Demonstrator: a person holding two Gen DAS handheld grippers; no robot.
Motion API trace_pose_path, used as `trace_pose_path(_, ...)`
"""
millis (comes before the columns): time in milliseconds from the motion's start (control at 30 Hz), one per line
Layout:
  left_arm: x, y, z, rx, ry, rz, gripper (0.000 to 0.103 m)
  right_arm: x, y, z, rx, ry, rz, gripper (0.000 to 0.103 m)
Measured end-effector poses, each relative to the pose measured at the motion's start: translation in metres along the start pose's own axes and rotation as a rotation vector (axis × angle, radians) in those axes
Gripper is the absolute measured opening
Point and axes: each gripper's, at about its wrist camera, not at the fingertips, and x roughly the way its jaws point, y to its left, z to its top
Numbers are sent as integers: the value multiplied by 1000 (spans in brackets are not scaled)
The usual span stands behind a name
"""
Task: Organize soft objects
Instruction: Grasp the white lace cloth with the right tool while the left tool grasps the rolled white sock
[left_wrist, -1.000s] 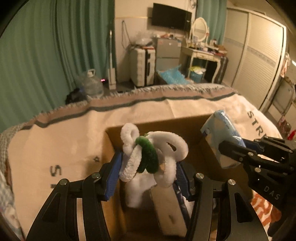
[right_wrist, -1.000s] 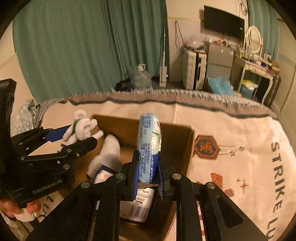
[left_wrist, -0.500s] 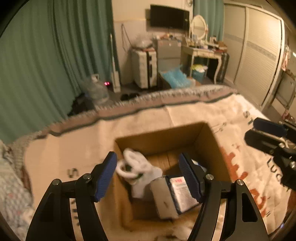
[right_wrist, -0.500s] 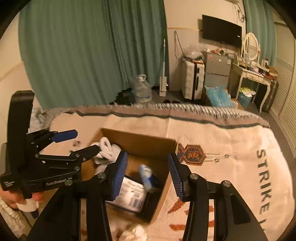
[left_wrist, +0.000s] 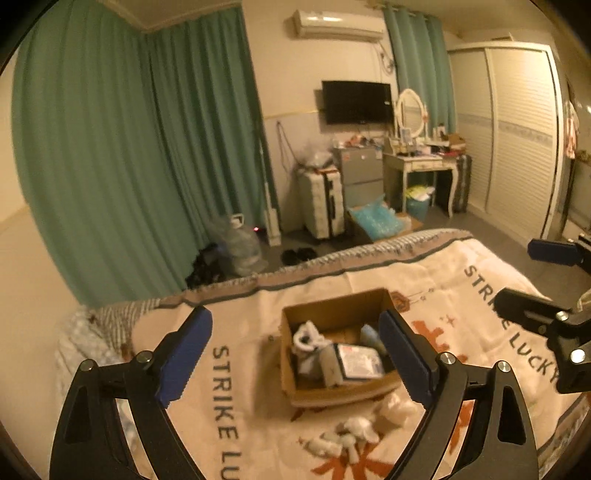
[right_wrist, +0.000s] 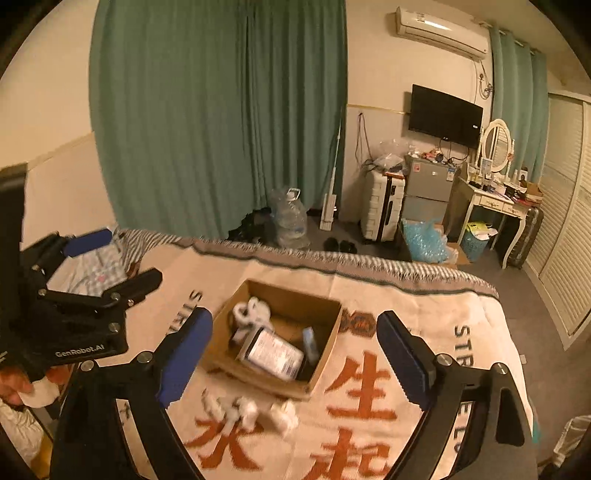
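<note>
A brown cardboard box (left_wrist: 334, 315) (right_wrist: 325, 343) sits on the bed blanket. Inside lie a white plush toy (left_wrist: 306, 338) (right_wrist: 251, 312), a flat wrapped pack (left_wrist: 356, 365) (right_wrist: 273, 352) and a light blue tissue pack (left_wrist: 369, 334) (right_wrist: 310, 341). My left gripper (left_wrist: 295, 354) is open and empty, held high above and behind the box; it also shows at the left of the right wrist view (right_wrist: 110, 258). My right gripper (right_wrist: 294, 356) is open and empty, also well above the box; it shows at the right of the left wrist view (left_wrist: 532, 278).
Several crumpled white pieces (left_wrist: 354, 432) (right_wrist: 251, 408) lie on the cream blanket (left_wrist: 236, 406) (right_wrist: 443, 369) in front of the box. Past the bed's foot are green curtains (left_wrist: 147, 166), a water jug (right_wrist: 290, 218), a suitcase (right_wrist: 380, 206) and a dressing table (right_wrist: 495, 206).
Both grippers opened, dropping the plush toy and the blue tissue pack into the box, then rose and pulled back well away from it.
</note>
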Motion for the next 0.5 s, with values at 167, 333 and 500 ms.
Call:
trace_pose_path(167,-5,-6,-42,-67,56,-17,93,-6,7,-40,-7,13,7,93)
trace_pose_path(333,27,-17,-90,-102,168,14,93,28,3,-86,-7,71,16,93)
trace_pose_path(500,62,-23,-136,-105,211,54,93,79,2,-122,-3,127,18,93)
